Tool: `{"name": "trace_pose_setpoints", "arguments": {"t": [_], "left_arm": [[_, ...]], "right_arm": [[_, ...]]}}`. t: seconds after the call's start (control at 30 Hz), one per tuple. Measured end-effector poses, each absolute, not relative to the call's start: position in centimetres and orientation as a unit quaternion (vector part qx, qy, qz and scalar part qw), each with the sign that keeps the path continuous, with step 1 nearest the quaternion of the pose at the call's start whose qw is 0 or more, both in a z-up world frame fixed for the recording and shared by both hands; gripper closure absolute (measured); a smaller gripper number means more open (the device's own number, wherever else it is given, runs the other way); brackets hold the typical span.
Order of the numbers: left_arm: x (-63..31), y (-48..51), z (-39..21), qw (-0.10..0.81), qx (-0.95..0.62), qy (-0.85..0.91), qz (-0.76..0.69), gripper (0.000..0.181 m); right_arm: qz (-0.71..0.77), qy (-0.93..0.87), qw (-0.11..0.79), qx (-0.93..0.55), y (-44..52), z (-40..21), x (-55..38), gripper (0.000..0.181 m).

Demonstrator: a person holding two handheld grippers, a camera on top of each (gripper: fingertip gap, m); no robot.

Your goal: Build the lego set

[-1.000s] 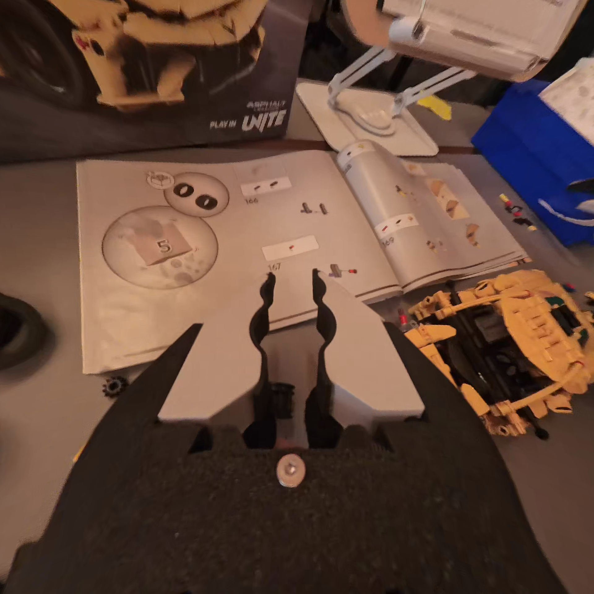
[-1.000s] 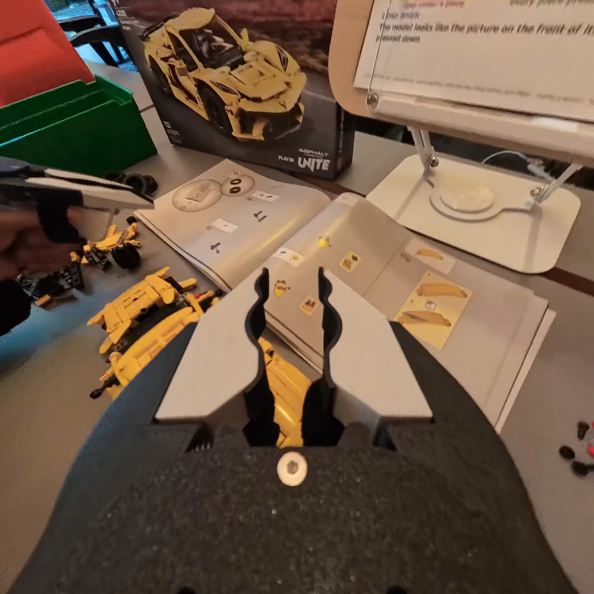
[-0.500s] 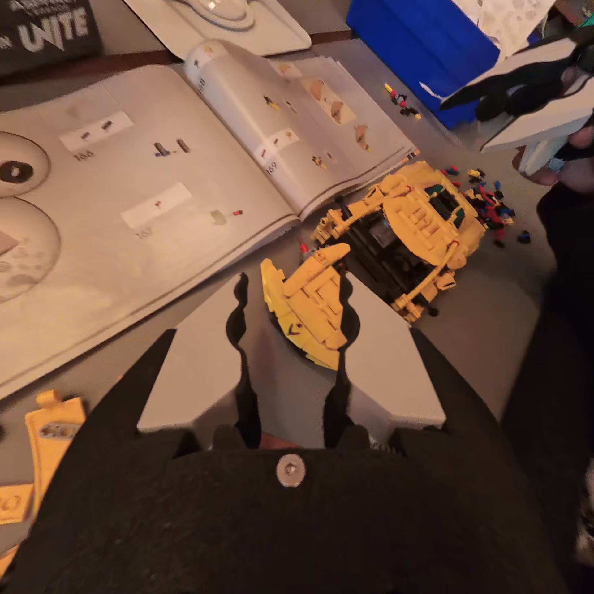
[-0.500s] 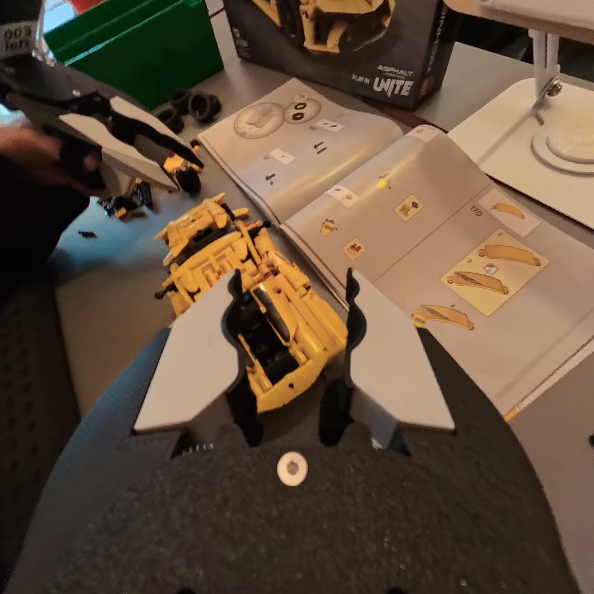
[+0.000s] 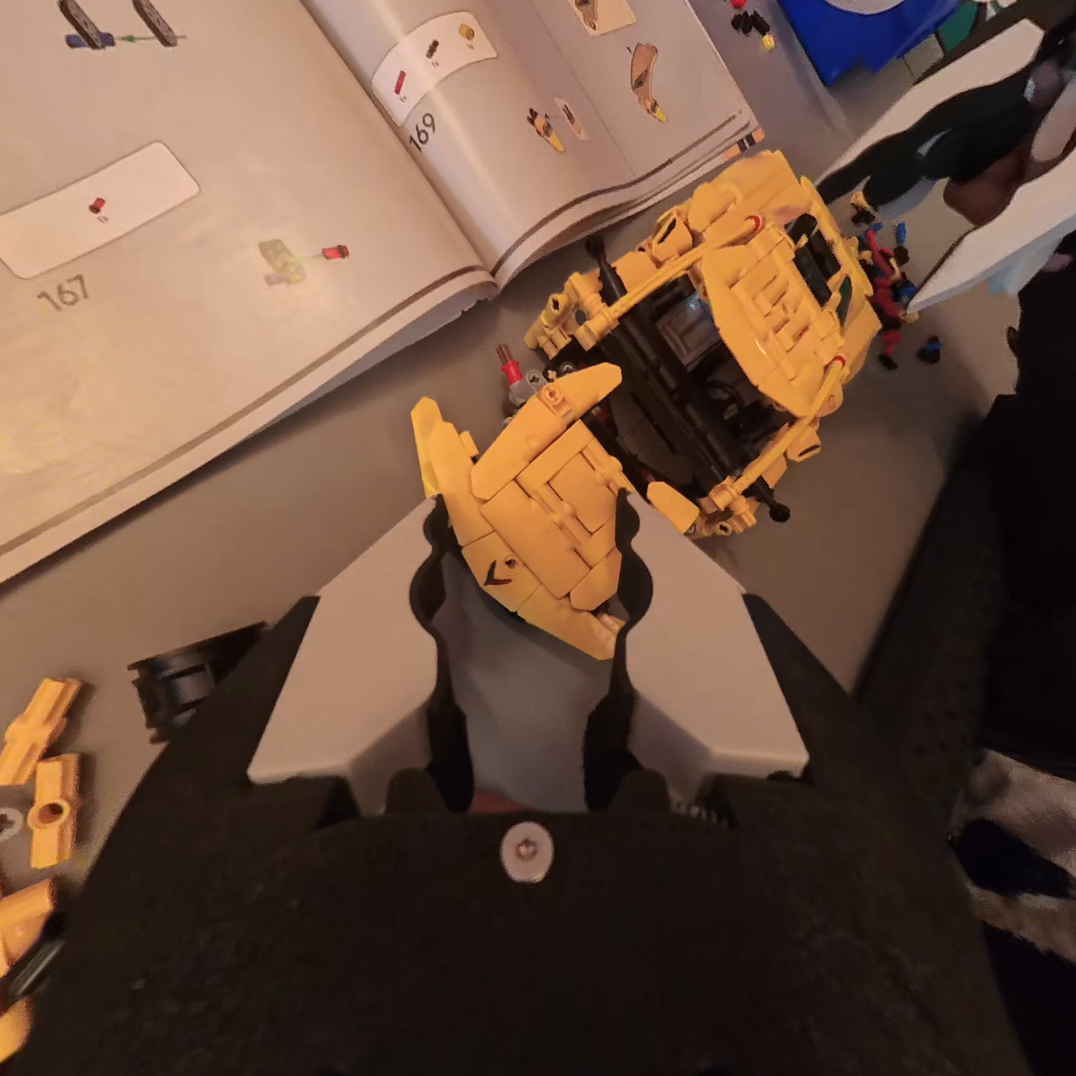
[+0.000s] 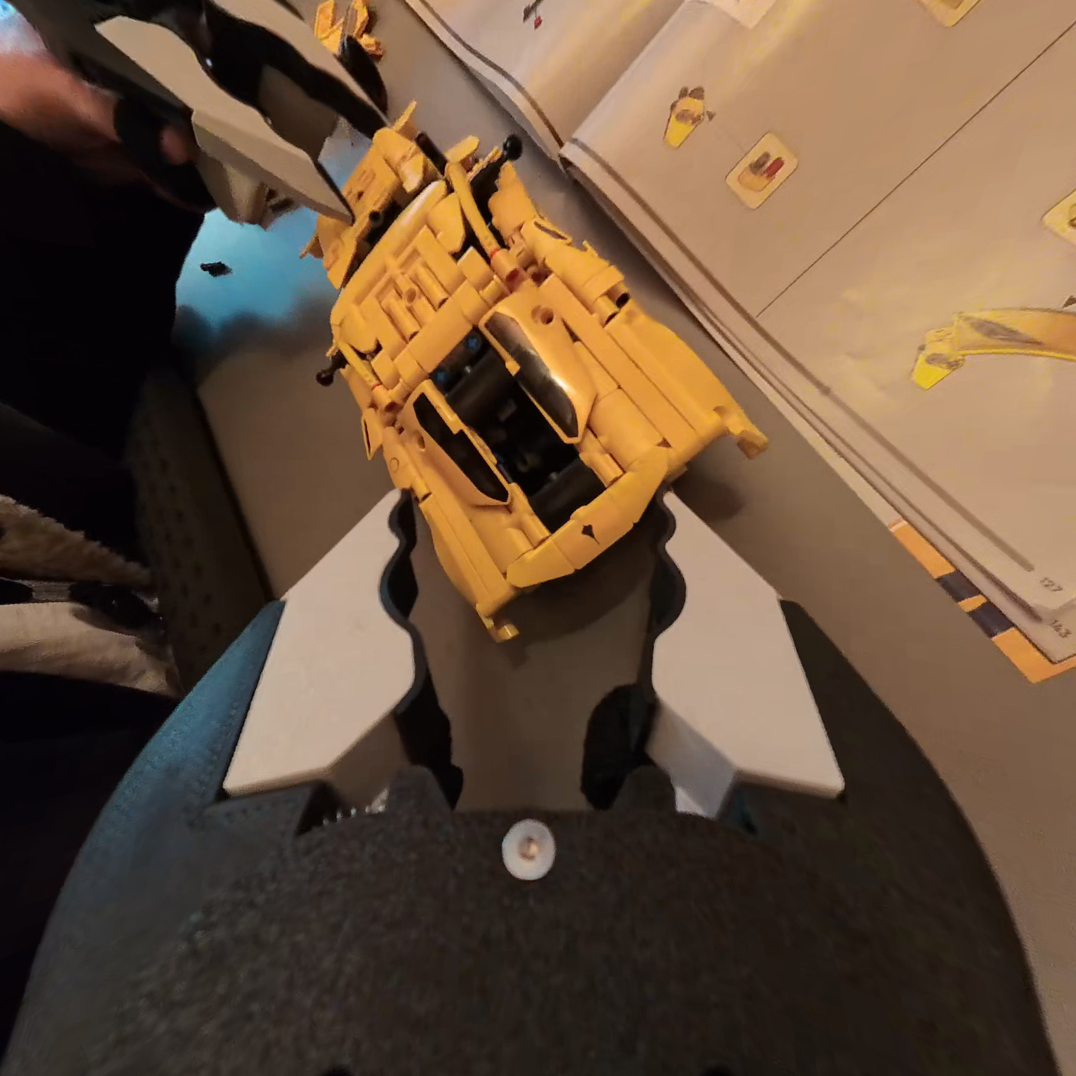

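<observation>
A partly built yellow lego car (image 5: 728, 361) lies on the grey table beside the open instruction booklet (image 5: 233, 174). Its yellow nose section (image 5: 535, 524) sits at an angle to the body; I cannot tell if the two are joined. My left gripper (image 5: 533, 512) is open, with the nose section between its fingertips. In the right wrist view the car (image 6: 524, 407) points toward me. My right gripper (image 6: 533, 501) is open and straddles the car's near end. The left gripper's fingers (image 6: 262, 134) reach the car's far end.
Loose yellow connectors (image 5: 46, 757) and a black tyre (image 5: 174, 687) lie left of my left gripper. Small red, blue and black pieces (image 5: 885, 291) lie beyond the car, near a blue box (image 5: 862, 35). The booklet (image 6: 873, 233) runs along the car's right side.
Both grippers have tilted down and closed in on the car from opposite ends. Both sets of jaws have widened, and the car now lies between the fingertips of each.
</observation>
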State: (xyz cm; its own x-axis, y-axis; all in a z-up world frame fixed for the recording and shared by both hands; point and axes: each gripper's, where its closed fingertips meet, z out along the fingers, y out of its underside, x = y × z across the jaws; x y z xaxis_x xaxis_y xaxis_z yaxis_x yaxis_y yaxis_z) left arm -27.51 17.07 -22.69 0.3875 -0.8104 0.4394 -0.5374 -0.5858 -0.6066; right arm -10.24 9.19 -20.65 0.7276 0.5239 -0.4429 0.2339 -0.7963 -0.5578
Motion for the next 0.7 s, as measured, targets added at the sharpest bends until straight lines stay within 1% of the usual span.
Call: {"name": "trace_pose_setpoints", "arguments": {"t": [0.1, 0.17, 0.23, 0.3, 0.37, 0.4, 0.43, 0.5, 0.7], "left_arm": [[-28.2, 16.8, -22.7, 0.176, -0.810, 0.418, -0.372, 0.127], [-29.2, 18.3, -22.5, 0.200, -0.821, 0.399, -0.357, 0.127], [-30.6, 21.1, -21.4, 0.262, -0.828, 0.372, -0.328, 0.127], [-32.1, 24.5, -19.3, 0.366, -0.822, 0.338, -0.277, 0.127], [-33.4, 26.6, -17.0, 0.449, -0.806, 0.303, -0.241, 0.127], [-33.8, 27.1, -16.5, 0.468, -0.802, 0.290, -0.231, 0.129], [-34.2, 27.4, -16.3, 0.474, -0.804, 0.280, -0.224, 0.130], [-34.2, 27.5, -16.8, 0.467, -0.808, 0.278, -0.225, 0.130], [-33.7, 27.3, -18.0, 0.442, -0.820, 0.281, -0.231, 0.130]], "right_arm": [[0.313, -0.204, 0.246, -0.894, 9.5, -20.6, -10.4, 0.102], [0.305, -0.204, 0.243, -0.898, 9.5, -20.7, -10.0, 0.107], [0.271, -0.202, 0.249, -0.908, 9.8, -20.8, -8.8, 0.108], [0.230, -0.192, 0.286, -0.910, 11.1, -20.3, -7.1, 0.113], [0.162, -0.156, 0.365, -0.904, 13.9, -19.0, -4.3, 0.117], [0.128, -0.123, 0.407, -0.896, 15.3, -18.2, -2.8, 0.118], [0.107, -0.092, 0.441, -0.886, 16.3, -17.5, -1.7, 0.123], [0.106, -0.079, 0.483, -0.866, 17.1, -16.7, -1.9, 0.126], [0.071, -0.078, 0.534, -0.839, 18.0, -15.4, -2.5, 0.132]]}}
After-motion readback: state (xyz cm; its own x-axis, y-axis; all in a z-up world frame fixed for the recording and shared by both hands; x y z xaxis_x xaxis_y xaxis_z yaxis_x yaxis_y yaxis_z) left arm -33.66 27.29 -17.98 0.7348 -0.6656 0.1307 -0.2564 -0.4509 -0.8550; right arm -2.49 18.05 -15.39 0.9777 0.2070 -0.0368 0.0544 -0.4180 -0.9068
